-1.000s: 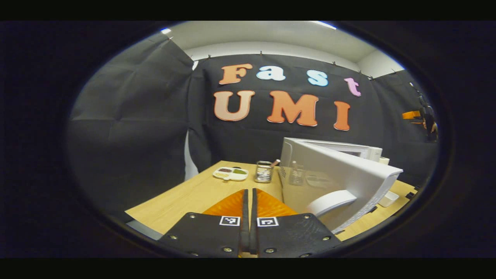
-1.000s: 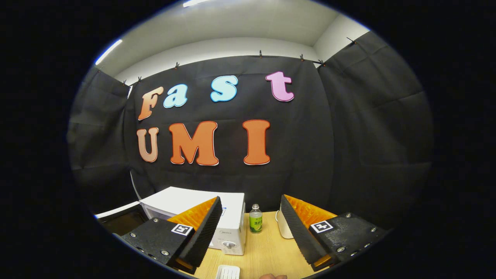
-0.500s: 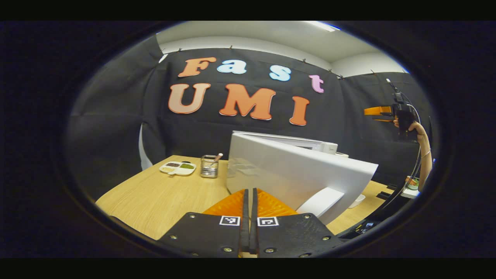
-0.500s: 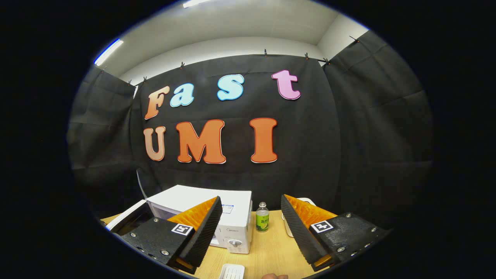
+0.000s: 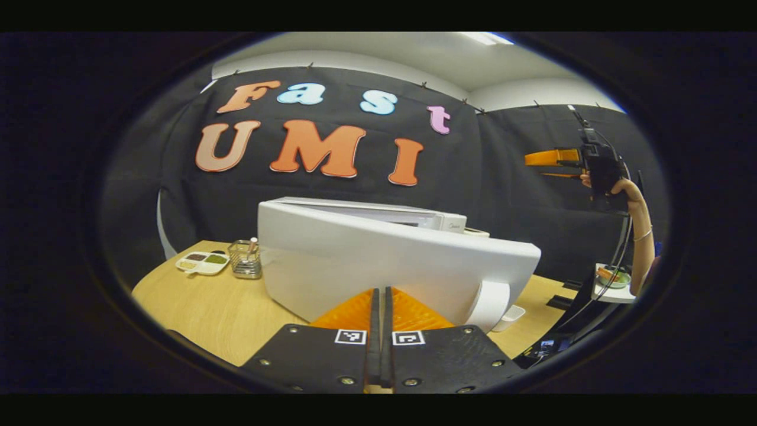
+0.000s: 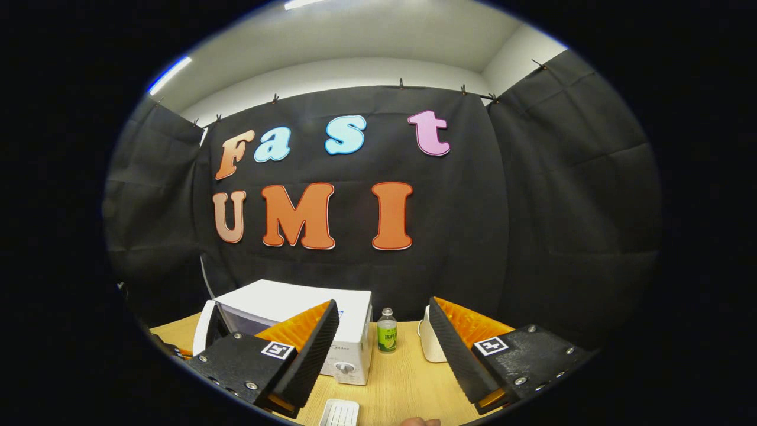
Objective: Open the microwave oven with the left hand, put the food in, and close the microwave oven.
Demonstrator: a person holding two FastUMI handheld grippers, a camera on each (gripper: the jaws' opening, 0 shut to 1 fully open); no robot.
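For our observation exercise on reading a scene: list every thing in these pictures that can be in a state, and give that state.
microwave door: partly open, swung out from the oven
left gripper: shut, holding nothing
right gripper: open, empty, held up above the table
green bottle: upright, capped
divided dish: filled

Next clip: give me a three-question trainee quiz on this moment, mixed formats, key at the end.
1. True or false: the left gripper is open.
2. Beside the microwave oven in the right gripper view stands: A) mug B) green-labelled bottle C) kettle
3. Fill in: the microwave door is ____, shut or ajar.

Key: 1 false, its fingers lie together; 2 B; 3 ajar.
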